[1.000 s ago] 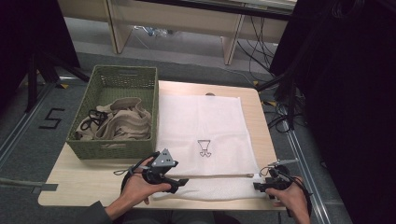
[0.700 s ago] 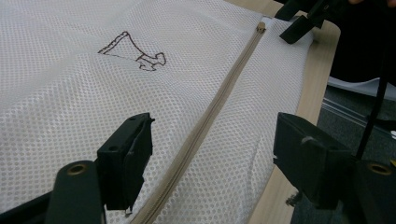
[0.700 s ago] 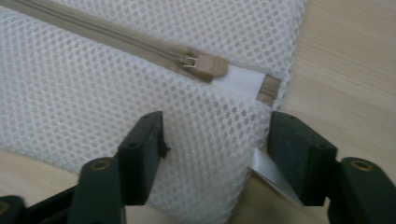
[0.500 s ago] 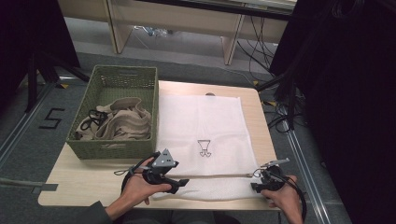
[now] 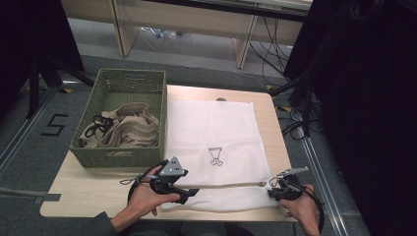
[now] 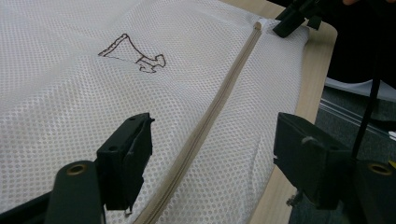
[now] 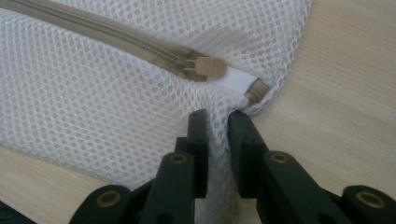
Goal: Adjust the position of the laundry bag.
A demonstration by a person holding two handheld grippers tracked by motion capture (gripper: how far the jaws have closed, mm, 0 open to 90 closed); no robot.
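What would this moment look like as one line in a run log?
right gripper: jaws just closed, pinching mesh bag corner by zipper pull | left gripper: jaws open over zipper, nothing held | basket: holds beige cloth

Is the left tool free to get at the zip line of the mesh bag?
Probably yes: the left tool stands open astride the zip line, nothing between; the right tool pinches the mesh bag corner.

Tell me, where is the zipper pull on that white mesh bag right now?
The zipper pull sits at the zipper's right-hand end, near the table's front right corner in the high view, just beyond the right gripper, which pinches the mesh bag beside it.
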